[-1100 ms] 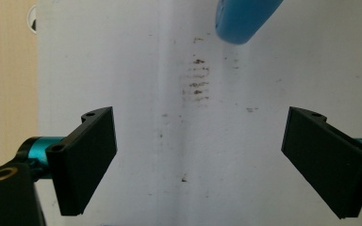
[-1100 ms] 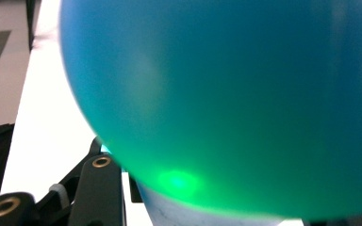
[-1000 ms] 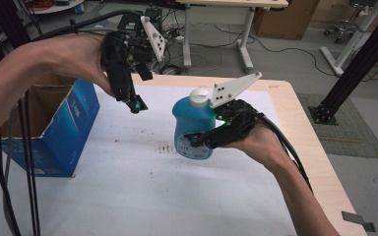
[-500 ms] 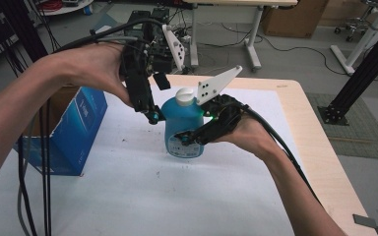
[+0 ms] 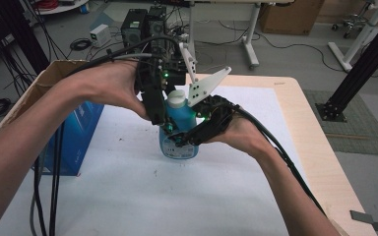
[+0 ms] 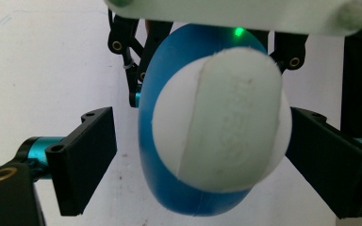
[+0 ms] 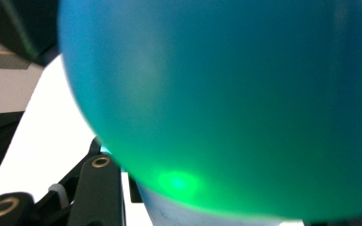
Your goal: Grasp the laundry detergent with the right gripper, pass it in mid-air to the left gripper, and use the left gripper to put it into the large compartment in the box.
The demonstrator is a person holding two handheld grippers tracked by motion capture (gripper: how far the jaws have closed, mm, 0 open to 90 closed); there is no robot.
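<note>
Upright on the counter [image 5: 128, 196] stands the bottle [image 5: 179, 140], clamped low on its body by the right gripper's [image 5: 184, 139] jaws. Above it, the left gripper's [image 6: 198, 162] jaws stand apart on either side of the white cap [image 6: 224, 120], not touching.

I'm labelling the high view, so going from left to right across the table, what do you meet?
Open brown cardboard box with a blue side → left tool → blue plastic bottle with a white cap → right tool with its grey three-cornered plate → bare wooden table edge.
</note>
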